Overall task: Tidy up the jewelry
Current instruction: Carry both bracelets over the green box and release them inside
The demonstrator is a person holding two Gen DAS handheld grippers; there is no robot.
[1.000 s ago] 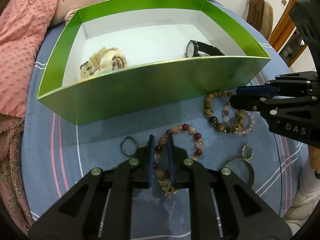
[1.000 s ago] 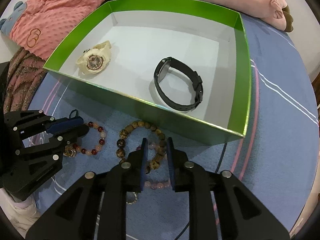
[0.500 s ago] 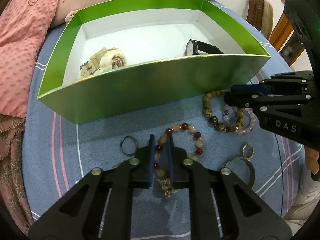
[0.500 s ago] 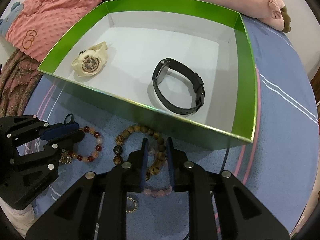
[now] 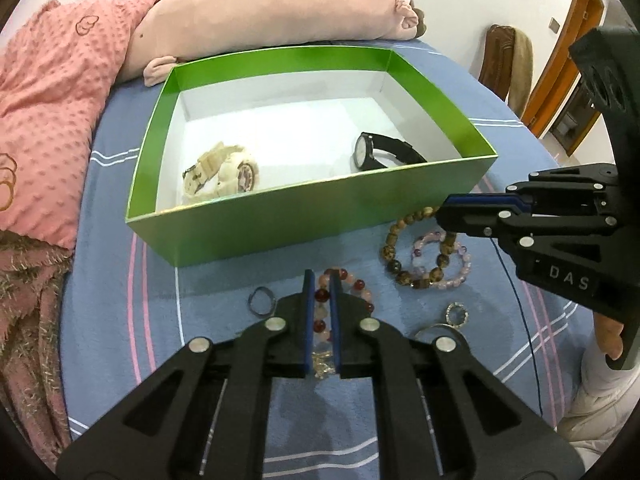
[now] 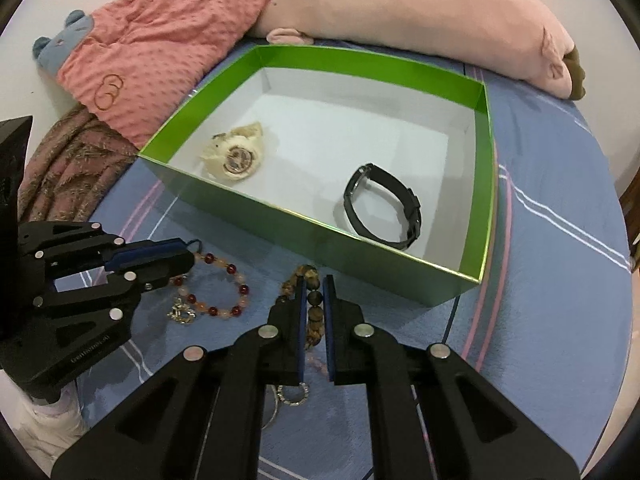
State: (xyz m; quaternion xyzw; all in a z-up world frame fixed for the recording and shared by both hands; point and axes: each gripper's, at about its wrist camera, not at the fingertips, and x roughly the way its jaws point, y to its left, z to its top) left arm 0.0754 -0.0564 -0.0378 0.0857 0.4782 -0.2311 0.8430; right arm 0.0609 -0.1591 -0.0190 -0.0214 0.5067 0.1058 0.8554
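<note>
My left tool had lifted back from the bed since a second earlier; its two blue pads stood close together, with the red-and-peach bead bracelet showing in the narrow gap between them. Whether the pads actually pinched the beads or only hung over them I could not tell. In the right wrist view that bracelet lay flat on the blue striped sheet beside the left tool, its metal charm at the near end.

My right tool had also pulled up and away, so the green box now sat farther off in both views than before. Its pads were likewise nearly together, framing the brown wooden bead bracelet; I could not tell if it was gripped. From the left wrist view the right tool reached over the brown bracelet and the pale purple bracelet, which overlapped each other.

The jewelry had not shifted. Inside the box the cream watch lay at the left and the black watch at the right, well apart. A small dark ring and a sparkling ring lay on the sheet in front of the box.
</note>
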